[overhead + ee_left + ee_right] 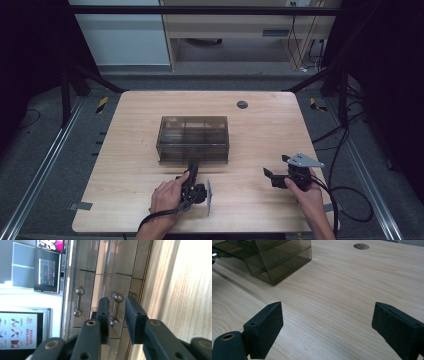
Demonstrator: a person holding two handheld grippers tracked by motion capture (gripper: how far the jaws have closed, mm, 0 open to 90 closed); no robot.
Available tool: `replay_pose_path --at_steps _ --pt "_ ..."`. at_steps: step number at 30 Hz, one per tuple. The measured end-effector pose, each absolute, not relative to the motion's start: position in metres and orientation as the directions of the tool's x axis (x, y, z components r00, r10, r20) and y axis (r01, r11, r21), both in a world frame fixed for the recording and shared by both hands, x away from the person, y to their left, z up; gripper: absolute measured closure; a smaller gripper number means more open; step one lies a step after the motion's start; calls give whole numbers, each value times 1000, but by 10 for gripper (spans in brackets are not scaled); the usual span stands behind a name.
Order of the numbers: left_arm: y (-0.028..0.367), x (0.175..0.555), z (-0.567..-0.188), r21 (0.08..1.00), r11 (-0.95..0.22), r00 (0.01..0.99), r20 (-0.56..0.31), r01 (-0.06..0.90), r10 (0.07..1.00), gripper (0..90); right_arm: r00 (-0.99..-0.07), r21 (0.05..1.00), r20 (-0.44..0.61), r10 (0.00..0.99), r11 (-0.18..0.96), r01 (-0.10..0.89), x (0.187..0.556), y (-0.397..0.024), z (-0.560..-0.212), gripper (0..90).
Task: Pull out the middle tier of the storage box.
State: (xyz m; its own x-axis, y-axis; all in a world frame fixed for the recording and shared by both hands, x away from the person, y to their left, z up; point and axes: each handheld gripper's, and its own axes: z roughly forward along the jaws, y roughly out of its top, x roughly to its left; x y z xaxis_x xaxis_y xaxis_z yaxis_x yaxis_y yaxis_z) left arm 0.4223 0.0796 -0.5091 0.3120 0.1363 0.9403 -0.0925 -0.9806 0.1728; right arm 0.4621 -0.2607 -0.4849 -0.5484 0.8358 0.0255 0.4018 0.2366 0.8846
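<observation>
Gripping Near a Drawer Handle

Reaching in from the near edge of the table, the person's left hand is holding the left gripper turned on its side, with its grey plate standing on edge at its right. Its jaws are pointing far, toward the near face of the smoked drawer box, which is sitting around the middle of the table.

From the left gripper view, the jaws are standing slightly apart with a metal bar handle lying between them. One pad is sitting just beside the bar, seemingly touching it, while the other is standing clear with a gap showing, so the claw is bracketing the handle without squeezing it. A second handle is sitting on the neighbouring drawer front, well outside the jaws.

Over to the right, the right hand is holding the right gripper low above the wood, pointing left and far. In the right gripper view its jaws are gaping wide with only bare table between them, gripping nothing; the box is lying well apart at the far left.

Farther on, a round grommet is sitting in the tabletop beyond the box.
</observation>
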Motion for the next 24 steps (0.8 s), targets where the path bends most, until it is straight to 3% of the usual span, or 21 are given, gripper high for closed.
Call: replay_pose_path --at_steps 24 --pt "99 415 -478 382 -921 419 850 -75 319 554 -576 865 11 817 281 415 461 -253 -487 101"
